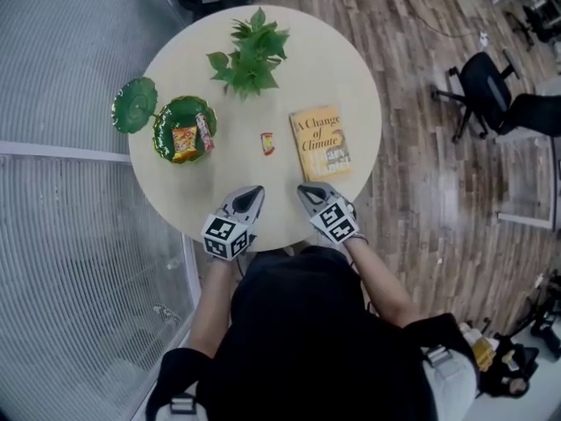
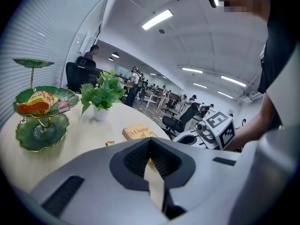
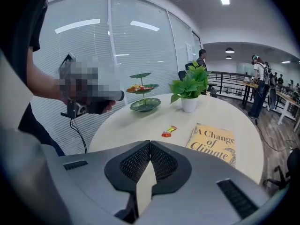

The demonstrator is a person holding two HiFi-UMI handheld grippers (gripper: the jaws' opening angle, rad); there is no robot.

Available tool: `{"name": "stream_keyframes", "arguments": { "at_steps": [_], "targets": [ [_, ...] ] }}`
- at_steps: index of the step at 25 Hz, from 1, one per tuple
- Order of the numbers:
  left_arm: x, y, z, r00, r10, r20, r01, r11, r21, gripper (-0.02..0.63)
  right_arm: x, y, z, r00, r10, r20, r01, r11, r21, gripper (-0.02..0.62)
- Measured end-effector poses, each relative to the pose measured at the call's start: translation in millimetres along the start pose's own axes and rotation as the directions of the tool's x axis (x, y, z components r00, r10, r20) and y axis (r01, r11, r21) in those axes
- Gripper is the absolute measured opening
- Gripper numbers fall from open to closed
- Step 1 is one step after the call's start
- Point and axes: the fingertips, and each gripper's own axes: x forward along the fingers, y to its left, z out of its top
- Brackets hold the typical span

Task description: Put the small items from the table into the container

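While only gripper views show the green stand (image 2: 33, 137) tiered, left gripper (image 1: 253, 193) and right gripper (image 1: 306, 191) jaws are closed, empty.

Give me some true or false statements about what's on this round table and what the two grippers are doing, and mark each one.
1. The left gripper and the right gripper both have their fingers shut on nothing. True.
2. The small red-orange snack packet lies inside the green leaf-shaped tiered stand. False: it lies on the bare round beige table, apart from the stand.
3. The yellow paperback book lies flat on the table. True.
4. The potted green plant stands on the book. False: it stands on the table, apart from the book.
5. The stand's middle tray is empty. False: it holds colourful snack packets.
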Motion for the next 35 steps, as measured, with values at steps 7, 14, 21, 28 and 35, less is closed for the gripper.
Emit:
{"name": "stream_keyframes", "arguments": {
  "at_steps": [7,14,21,28,35],
  "targets": [
    [8.4,11.2,-10.8,1.000,-0.005,-0.025,0.005,1.000,-0.013,0.002,4.3,-2.7,-6.6,1.000,-0.004,-0.023,0.004,1.000,0.008,0.023],
    [39.5,32.9,-10.8,0.999,-0.029,-0.025,0.028,0.998,-0.056,0.011,9.4,-9.1,-17.1,0.998,-0.021,-0.058,0.022,0.999,0.024,0.023],
    [94.5,87.3,-31.1,0.989,0.064,-0.131,-0.069,0.997,-0.030,0.136,7.3,-18.2,-40.3,0.993,-0.056,-0.101,0.063,0.996,0.061,0.023],
    [151.9,133.4,-64.8,0.951,0.185,-0.249,-0.186,0.982,0.018,0.153,-0.1,-27.3,-63.6,0.986,-0.088,-0.140,0.103,0.989,0.103,0.023],
    [170.2,152.5,-85.6,0.913,0.249,-0.324,-0.256,0.966,0.022,0.164,2.3,-34.1,-66.8,0.984,-0.093,-0.152,0.110,0.988,0.109,0.023]
  ]
}}
